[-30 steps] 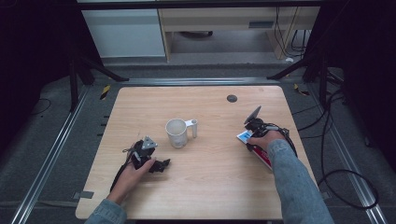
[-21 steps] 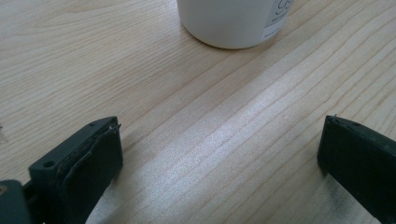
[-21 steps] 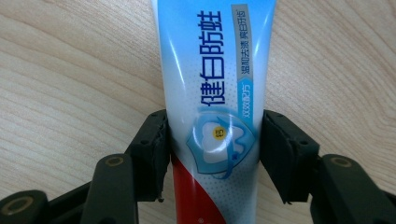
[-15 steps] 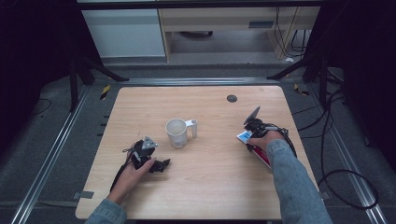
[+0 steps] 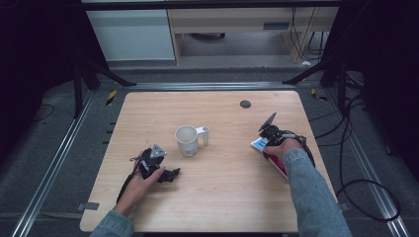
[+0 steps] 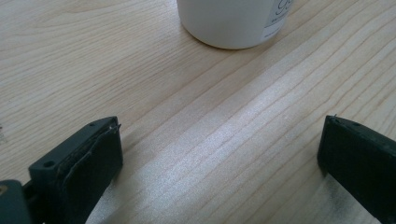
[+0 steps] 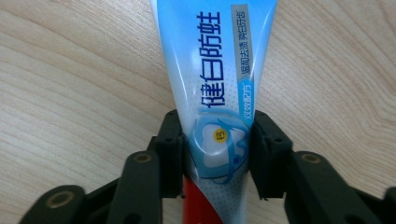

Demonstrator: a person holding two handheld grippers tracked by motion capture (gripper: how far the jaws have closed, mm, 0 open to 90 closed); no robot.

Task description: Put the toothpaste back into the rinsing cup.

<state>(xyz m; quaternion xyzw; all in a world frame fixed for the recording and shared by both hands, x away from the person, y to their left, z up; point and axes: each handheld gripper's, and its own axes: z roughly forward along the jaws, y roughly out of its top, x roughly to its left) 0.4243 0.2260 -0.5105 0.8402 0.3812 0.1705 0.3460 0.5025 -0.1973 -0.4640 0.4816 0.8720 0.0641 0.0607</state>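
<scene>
We hold a gripper in each hand over a wooden table (image 5: pixel 222 197). Our right gripper (image 7: pixel 215 140) sits near the right edge of the table, and its jaws have just been closing around a toothpaste tube (image 7: pixel 212 70). In the right gripper view the two black jaws press against the tube's sides, at the part where a tooth is printed on it, so the tube is pinched between them. The tube lies flat on the wood, blue and white with a red stretch toward us, and its wide flat end points away from the gripper.

From the high view, the right gripper (image 5: pixel 269 134) and the toothpaste tube (image 5: pixel 259 143) are well to the right of a white mug (image 5: pixel 187 140) that stands upright near the middle of the table, its handle turned to the right.

Our left gripper (image 5: pixel 165 174) rests low on the table toward the near left, its jaws spread wide with only bare wood between them. In the left gripper view the base of the mug (image 6: pixel 231 21) stands a little ahead of those spread jaws, apart from them.
</scene>
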